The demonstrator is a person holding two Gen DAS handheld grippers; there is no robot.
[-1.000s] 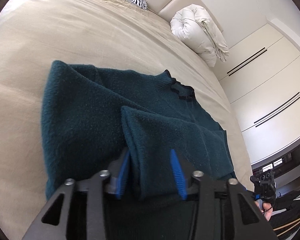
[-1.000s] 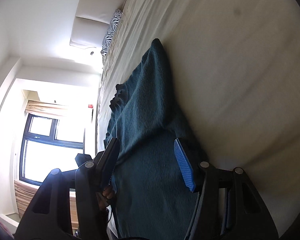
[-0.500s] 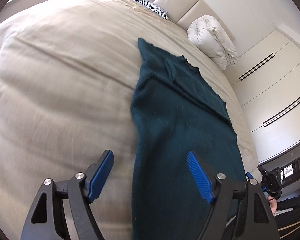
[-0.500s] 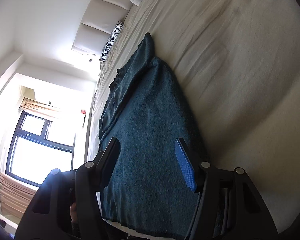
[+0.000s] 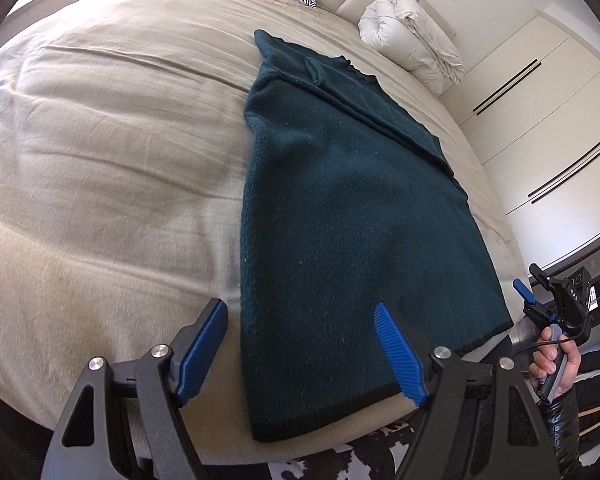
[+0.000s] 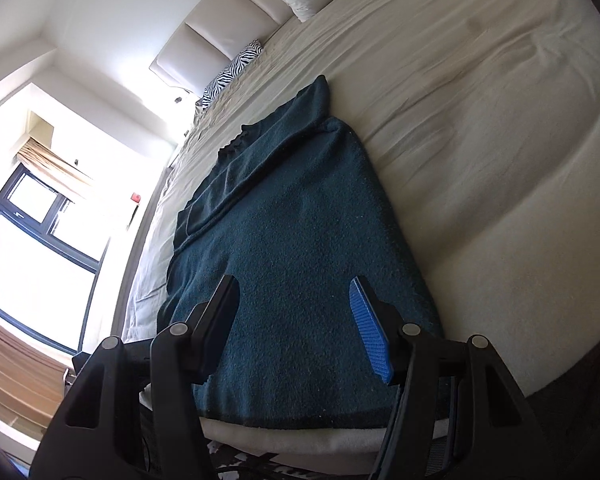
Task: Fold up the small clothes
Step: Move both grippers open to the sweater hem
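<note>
Across the beige bedsheet [image 5: 100,168] the dark teal knitted sweater [image 5: 340,220] is now released lengthwise-folded, left gripper [image 5: 300,344] and right gripper [image 6: 296,320] both spread empty, crosswise fold judged next.

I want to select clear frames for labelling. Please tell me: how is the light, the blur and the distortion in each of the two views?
Left wrist view: even daylight, strong fisheye bending, the sweater sharp, the bed sheet slightly smeared. Right wrist view: the window is overexposed, glare washes the wall, the sweater remains readable.
</note>
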